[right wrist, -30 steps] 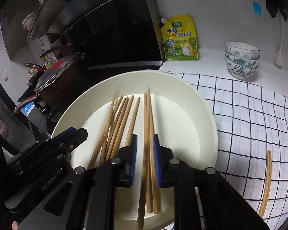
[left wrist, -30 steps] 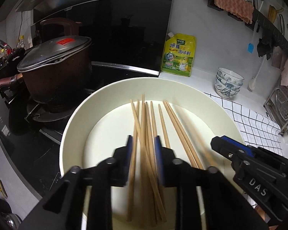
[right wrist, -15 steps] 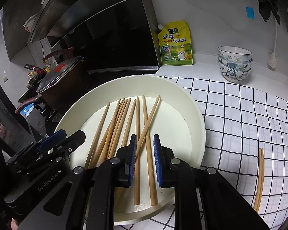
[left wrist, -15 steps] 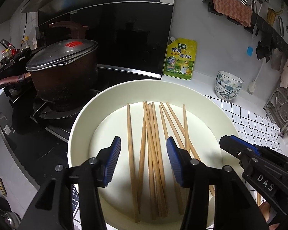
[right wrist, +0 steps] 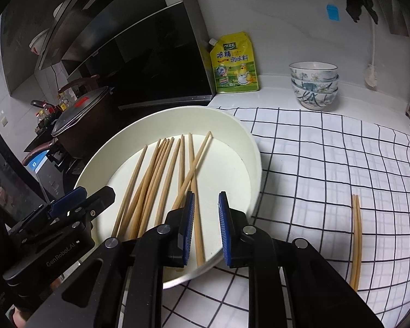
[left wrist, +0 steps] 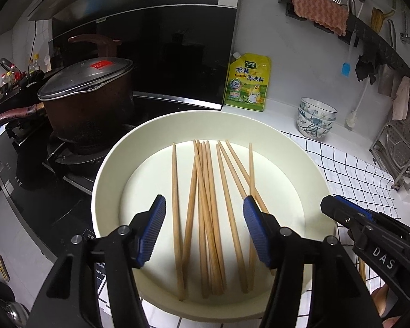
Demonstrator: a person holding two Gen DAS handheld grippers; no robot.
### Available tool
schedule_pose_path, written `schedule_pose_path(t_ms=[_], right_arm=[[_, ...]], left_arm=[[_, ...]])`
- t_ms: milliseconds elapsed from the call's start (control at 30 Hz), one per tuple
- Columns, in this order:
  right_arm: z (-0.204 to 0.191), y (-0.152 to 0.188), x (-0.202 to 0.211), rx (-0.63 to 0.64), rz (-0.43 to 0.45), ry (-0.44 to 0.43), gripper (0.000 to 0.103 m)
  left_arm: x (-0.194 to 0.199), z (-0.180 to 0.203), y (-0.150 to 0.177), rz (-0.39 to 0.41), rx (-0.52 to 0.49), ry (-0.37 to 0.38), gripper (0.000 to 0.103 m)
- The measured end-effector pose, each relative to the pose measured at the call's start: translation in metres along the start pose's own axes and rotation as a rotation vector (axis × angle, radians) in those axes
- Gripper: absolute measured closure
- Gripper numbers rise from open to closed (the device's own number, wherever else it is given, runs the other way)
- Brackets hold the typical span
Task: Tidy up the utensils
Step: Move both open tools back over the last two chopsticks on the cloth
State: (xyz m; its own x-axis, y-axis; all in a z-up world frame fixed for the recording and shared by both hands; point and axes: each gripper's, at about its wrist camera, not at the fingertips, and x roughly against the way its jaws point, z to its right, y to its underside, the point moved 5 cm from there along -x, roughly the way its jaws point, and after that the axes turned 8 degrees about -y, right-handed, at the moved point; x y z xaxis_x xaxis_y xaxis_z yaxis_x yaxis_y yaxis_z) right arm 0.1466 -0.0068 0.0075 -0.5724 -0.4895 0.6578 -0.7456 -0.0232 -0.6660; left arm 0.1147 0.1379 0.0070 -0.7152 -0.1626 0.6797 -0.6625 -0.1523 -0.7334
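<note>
Lying loose in the white basin (left wrist: pixel 106 169), the chopsticks (left wrist: pixel 205 205) are sitting below the left tongs (left wrist: pixel 203 232), whose jaws have just been opening; the right tongs (right wrist: pixel 206 227) are hovering nearly closed, gripping nothing.

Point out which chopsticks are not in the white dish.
The pair of chopsticks lying side by side on the checked cloth, right of the white dish. All the others lie inside that dish.

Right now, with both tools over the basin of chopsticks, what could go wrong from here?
1. The chopsticks lie crossed and overlapping in the basin, so a grasp may take several sticks or an uneven pair.
2. The basin sits at the counter's edge by the stove; a push could shift it.
3. The pair on the cloth is easy to overlook.
</note>
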Motion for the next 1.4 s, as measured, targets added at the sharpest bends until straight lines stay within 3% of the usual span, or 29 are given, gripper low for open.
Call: schedule_pose_path(t_ms=[533,700,800,933,1400], right_arm=[[0.04,0.012,0.056,-0.007,0.078,0.071,0.073],[0.062,0.021,0.075,-0.023,0.093,0.107,0.067],[0.076,0.03,0.082,-0.046,0.087,0.131,0.066],[0.096,0.045,0.088,-0.066,0.07,0.166,0.057],[0.144,0.098,0.088,-0.116,-0.017,0.264,0.057]], left_arm=[[0.023,0.035,0.01,0.011,-0.04,0.036,0.041],[0.031,0.052,0.018,0.013,-0.062,0.065,0.035],[0.036,0.066,0.025,0.011,-0.079,0.089,0.033],[0.043,0.082,0.035,-0.007,-0.088,0.13,0.027],[0.057,0.13,0.063,-0.026,-0.156,0.188,0.022]])
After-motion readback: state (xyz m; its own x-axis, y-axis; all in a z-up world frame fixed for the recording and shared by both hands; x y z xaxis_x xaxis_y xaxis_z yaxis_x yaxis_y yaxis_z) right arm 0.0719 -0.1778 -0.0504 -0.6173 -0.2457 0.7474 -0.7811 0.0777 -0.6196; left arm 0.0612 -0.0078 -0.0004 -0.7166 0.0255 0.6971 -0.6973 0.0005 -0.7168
